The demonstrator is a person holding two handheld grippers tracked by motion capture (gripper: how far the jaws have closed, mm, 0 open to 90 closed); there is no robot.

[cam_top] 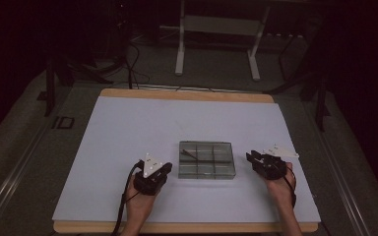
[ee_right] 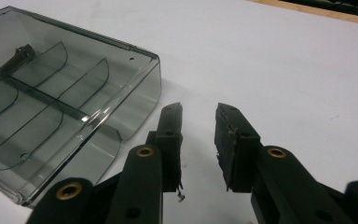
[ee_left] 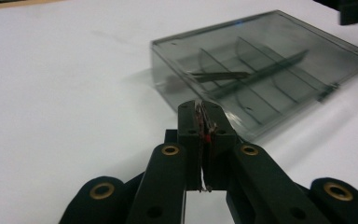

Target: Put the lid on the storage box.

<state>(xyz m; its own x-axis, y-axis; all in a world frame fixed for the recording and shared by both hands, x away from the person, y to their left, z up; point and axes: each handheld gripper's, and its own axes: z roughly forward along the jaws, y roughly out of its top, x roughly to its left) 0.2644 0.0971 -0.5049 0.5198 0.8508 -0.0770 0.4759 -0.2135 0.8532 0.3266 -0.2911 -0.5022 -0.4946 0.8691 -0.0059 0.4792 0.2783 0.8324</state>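
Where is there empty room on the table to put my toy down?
The white mat is bare behind the clear box, and along its left edge. It is crowded near the front, where the left claw and right claw flank the box.

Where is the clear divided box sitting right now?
In the high view the clear divided box lies flat on the white table, near its front edge and slightly right of centre, between the left gripper and the right gripper.

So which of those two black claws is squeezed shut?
The left gripper: its jaws are pressed together, beside the smoky plastic box. The right gripper has a clear gap between its jaws and holds nothing.
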